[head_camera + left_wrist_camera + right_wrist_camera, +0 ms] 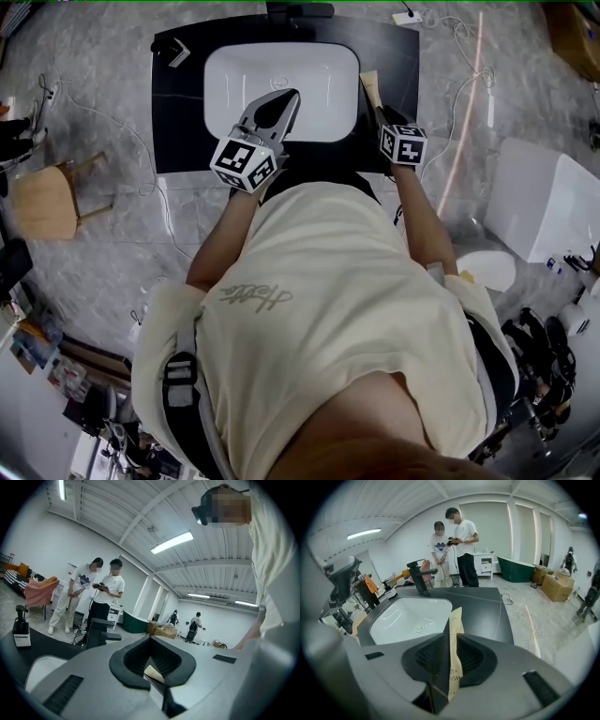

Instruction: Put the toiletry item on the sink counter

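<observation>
the toothbrush packet [454, 641] is carried clamped in the right gripper [449, 667], right of the basin [281, 75]; the left gripper [289, 97] is closed, empty. lowering onto the counter [398, 58] is needed.

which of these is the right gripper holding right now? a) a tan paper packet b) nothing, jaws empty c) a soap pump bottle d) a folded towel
a: in the right gripper view, the right gripper has its jaws closed on a tan paper packet that stands upright between them, above the dark counter.
</observation>
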A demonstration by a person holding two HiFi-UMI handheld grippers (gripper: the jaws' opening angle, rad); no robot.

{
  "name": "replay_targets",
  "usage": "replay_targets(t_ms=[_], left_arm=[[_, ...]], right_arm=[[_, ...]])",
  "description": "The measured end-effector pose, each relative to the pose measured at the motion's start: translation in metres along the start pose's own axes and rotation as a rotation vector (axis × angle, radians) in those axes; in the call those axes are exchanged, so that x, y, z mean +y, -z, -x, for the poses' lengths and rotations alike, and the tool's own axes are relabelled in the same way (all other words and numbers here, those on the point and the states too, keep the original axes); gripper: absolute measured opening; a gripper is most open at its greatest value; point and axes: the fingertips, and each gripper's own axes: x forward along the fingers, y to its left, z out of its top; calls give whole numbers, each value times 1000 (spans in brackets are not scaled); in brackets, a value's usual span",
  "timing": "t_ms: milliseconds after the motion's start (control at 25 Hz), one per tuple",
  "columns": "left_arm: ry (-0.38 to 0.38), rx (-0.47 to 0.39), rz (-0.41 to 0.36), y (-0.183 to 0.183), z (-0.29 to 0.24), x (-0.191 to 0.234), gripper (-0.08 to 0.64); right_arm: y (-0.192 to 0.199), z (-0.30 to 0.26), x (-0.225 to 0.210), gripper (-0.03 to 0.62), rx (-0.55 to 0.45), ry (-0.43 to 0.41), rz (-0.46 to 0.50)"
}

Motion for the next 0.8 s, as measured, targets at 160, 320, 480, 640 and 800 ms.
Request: replay_targets(t_ms=[160,320,480,640,800], left_arm=[[17,-10,-6,-6,-2,-8,3],[32,-21,-31,-13,-2,-20,3],[49,-47,-27,-25,-5,-33,3],[60,-87,-47,-45,-6,-44,3],[75,-125,-78,-61,-6,-62,3]], right_arm=[[-15,19,9,74,-48,-21,15],[-38,52,25,-3,-141,-60,52],[-65,97,41,-3,-270,-118,63],[-92,144,63,-5,-411,-171,138],[-115,193,83,-5,-554,-240,174]])
